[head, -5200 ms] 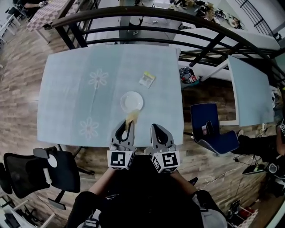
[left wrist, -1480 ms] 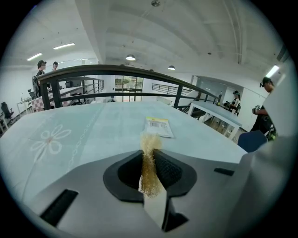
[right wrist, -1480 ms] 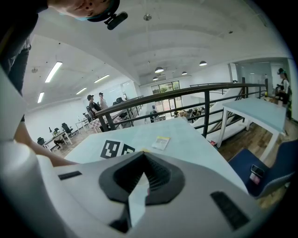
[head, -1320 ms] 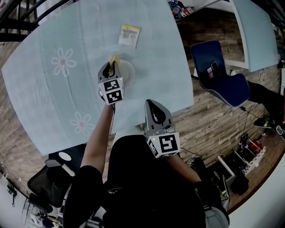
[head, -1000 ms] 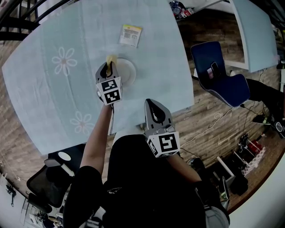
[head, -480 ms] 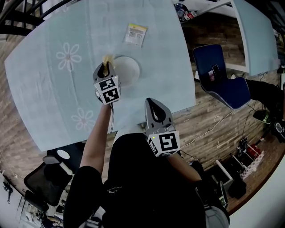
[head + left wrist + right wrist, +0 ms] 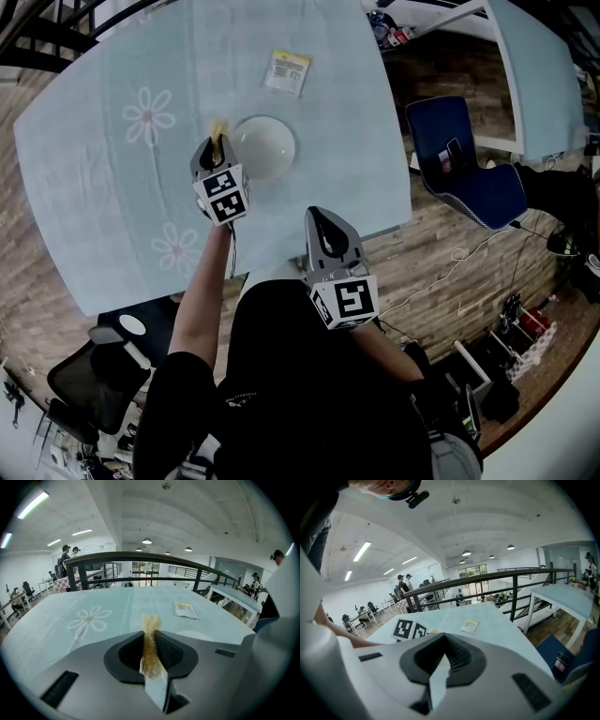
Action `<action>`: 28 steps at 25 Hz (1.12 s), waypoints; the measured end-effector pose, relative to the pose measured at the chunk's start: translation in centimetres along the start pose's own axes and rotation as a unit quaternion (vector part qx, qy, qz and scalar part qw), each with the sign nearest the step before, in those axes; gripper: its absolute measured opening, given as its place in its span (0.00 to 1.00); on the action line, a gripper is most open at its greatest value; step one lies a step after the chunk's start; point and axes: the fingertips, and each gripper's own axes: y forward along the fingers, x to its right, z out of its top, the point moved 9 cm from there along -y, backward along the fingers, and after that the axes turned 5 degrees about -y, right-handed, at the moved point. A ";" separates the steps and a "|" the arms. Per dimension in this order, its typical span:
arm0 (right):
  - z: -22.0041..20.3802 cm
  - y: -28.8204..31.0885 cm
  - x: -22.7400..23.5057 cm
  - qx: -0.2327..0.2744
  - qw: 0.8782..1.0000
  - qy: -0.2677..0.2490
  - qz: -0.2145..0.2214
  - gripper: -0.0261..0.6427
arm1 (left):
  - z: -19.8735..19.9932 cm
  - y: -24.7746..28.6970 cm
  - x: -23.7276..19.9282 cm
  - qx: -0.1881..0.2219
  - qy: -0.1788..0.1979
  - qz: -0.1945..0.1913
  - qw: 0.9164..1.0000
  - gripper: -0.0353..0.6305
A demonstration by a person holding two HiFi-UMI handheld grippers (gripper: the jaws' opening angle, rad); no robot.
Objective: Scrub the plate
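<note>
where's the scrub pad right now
In the head view the golden scrub pad is pinched in the jaws of the left gripper, just off the left rim of the white plate.

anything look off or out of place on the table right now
Nothing looks spilled or damaged. The plate sits flat on the table, and the packet lies beyond it. Only oddity: the scrubber in the left gripper is beside the plate's left rim, not on it.

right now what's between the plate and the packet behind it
Nothing. In the head view the strip of tablecloth between the plate and the packet is bare. The left gripper, shut on the scrubber, is off to the plate's left.
</note>
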 end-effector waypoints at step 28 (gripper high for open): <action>-1.6 -1.8 2.9 -0.003 0.998 0.035 -0.048 0.05 | -3.2 0.6 10.9 -0.063 0.001 -0.144 0.988 0.16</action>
